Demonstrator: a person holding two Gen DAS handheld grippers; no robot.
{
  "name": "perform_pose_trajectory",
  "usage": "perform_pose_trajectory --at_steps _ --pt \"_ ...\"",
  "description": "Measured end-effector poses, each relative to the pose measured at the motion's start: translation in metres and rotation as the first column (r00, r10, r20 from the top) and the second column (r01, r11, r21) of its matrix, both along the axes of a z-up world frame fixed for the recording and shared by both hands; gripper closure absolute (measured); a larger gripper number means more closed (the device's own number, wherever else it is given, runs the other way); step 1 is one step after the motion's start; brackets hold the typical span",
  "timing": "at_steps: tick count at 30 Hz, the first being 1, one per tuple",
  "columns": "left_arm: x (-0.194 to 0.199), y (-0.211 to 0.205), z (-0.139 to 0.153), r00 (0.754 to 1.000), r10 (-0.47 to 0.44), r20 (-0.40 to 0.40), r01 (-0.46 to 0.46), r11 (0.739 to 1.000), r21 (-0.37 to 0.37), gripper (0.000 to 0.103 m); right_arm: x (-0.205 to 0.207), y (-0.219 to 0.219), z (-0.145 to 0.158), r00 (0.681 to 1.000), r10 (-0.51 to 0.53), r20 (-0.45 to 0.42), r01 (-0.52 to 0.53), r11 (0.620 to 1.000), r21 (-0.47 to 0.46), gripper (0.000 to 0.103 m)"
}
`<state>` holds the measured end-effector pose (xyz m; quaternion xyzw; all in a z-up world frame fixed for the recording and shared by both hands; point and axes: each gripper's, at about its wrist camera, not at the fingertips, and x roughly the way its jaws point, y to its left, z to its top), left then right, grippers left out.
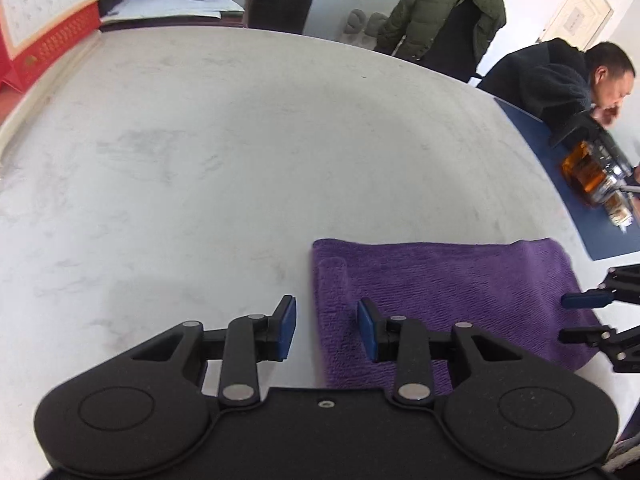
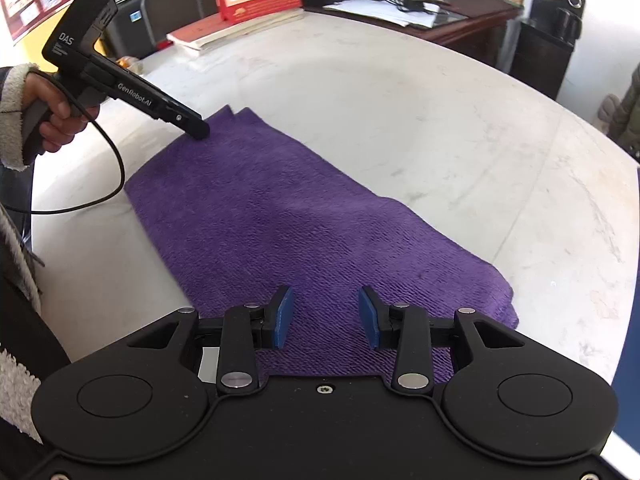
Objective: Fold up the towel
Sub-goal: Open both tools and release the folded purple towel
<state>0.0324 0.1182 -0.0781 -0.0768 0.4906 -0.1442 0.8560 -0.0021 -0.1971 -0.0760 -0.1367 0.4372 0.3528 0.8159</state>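
Both tongs, left tongs [image 1: 327,330] and right tongs [image 2: 326,316], hung released over the purple towel [image 2: 280,216] at lower frame, poised to regrasp.

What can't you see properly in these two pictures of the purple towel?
- Near edge of the towel: in the right wrist view, the right gripper body hides it.
- Towel's near left part: in the left wrist view, the left gripper covers it.
- How many layers the towel has: unclear in both views.
- Items on the blue mat, left wrist view: blurred and cut off by the edge.
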Motion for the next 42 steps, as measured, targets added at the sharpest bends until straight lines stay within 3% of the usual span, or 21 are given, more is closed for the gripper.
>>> perform_pose_trajectory --at_steps 10,17,22,31,35,42 --pt "-0.013 -0.021 0.024 0.986 -0.132 0.101 0.132 0.991 0.009 0.072 0.001 -0.005 -0.012 0.998 -0.035 -0.051 0.035 0.999 0.005 0.067" --pt "-0.005 -0.008 0.009 0.995 -0.076 0.061 0.074 0.997 0.035 0.072 0.002 -0.005 -0.012 0.998 -0.028 -0.053 0.028 1.000 0.002 0.067" --pt "0.000 -0.006 -0.002 0.996 -0.086 0.005 0.086 0.996 0.014 0.073 0.003 -0.007 -0.012 0.998 -0.030 -0.055 0.030 1.000 0.005 0.066" --pt "-0.011 -0.026 0.009 0.982 -0.181 0.056 0.183 0.983 -0.016 0.073 0.002 -0.003 -0.013 0.998 -0.038 -0.052 0.038 0.999 -0.001 0.065" --pt "-0.005 -0.025 0.000 0.986 -0.157 0.048 0.156 0.987 0.035 0.073 0.001 -0.003 -0.013 0.998 -0.036 -0.049 0.036 0.999 -0.005 0.065" --pt "0.006 -0.019 -0.005 0.987 -0.159 0.039 0.157 0.987 0.043 0.073 0.000 -0.004 -0.014 0.998 -0.037 -0.050 0.037 0.999 0.001 0.065"
